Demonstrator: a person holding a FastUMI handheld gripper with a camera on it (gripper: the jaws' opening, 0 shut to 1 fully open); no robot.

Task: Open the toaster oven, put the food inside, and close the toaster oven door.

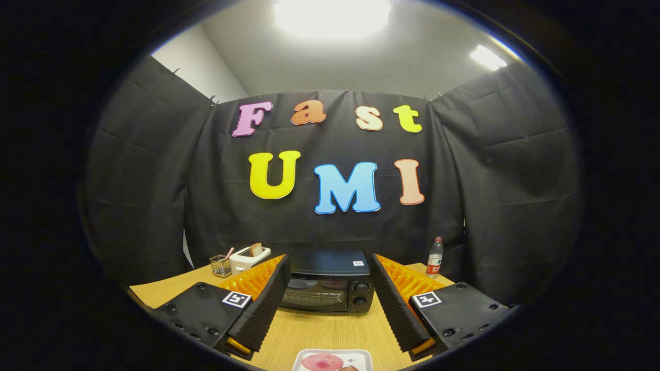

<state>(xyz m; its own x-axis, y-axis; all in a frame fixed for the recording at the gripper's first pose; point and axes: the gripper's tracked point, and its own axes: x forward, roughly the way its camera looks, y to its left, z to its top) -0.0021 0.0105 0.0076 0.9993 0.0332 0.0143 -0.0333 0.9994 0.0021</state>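
The worktop (330,330) is seen carrying the toaster oven (330,281), door closed, at twelve o'clock beyond the claw (330,268), whose fingers are held wide apart, gripping nothing. The food tray (332,360) is placed at six o'clock, between the fingers. A white toaster (249,257) stands at ten o'clock, a bottle (435,257) at two.

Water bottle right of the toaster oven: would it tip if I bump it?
Probably. The water bottle stands tall and narrow, upright on the table, so a bump could topple and roll it. It looks like light plastic. The gripper is open, fingers well short of it.

Low tabletop view toward toaster oven (330,281)
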